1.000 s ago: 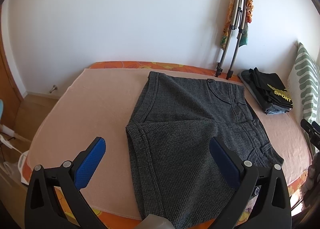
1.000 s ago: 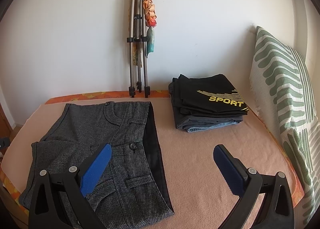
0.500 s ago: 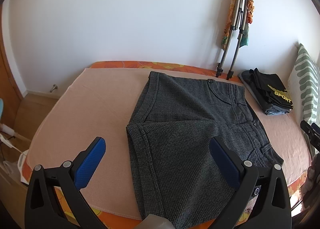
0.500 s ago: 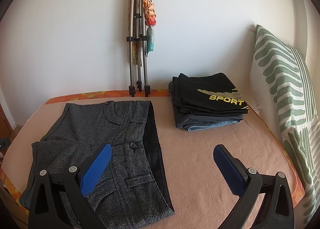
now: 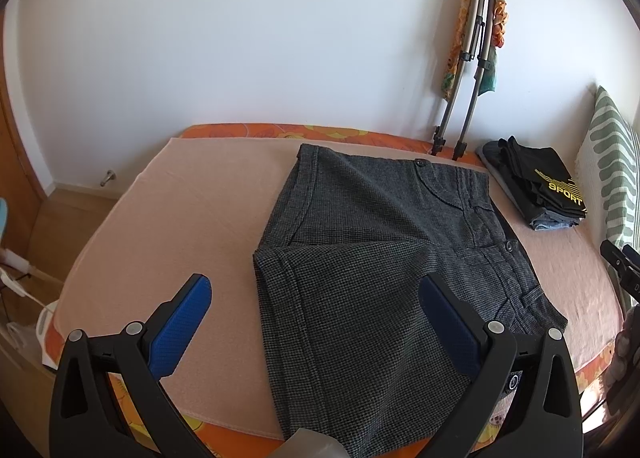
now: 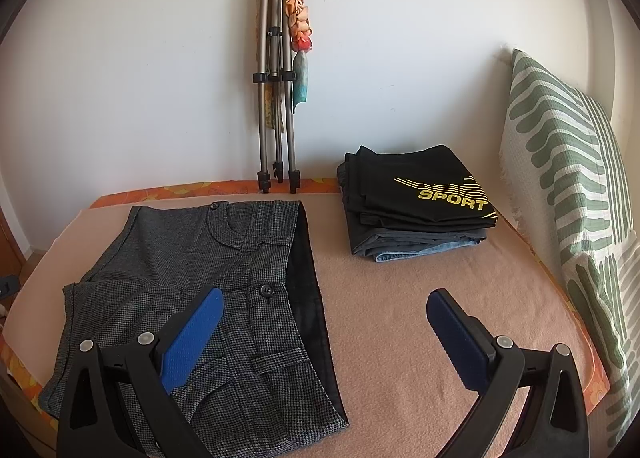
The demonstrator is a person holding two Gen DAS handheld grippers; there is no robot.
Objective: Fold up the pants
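Observation:
Grey checked pants (image 5: 380,258) lie on the pink blanket of the bed, partly folded, with one layer turned over the near half. They also show in the right wrist view (image 6: 200,270), waistband with dark lining to the right. My left gripper (image 5: 316,298) is open and empty, held above the pants' near left edge. My right gripper (image 6: 324,318) is open and empty, above the waistband edge and the bare blanket.
A stack of folded clothes with a black "SPORT" garment (image 6: 420,198) on top lies at the back right. A green-striped pillow (image 6: 568,186) stands along the right side. A folded tripod (image 6: 276,78) leans on the wall. The bed's near edge (image 5: 160,402) drops to the floor at left.
Both views have shifted very slightly; the pants and the open grippers stay as they were.

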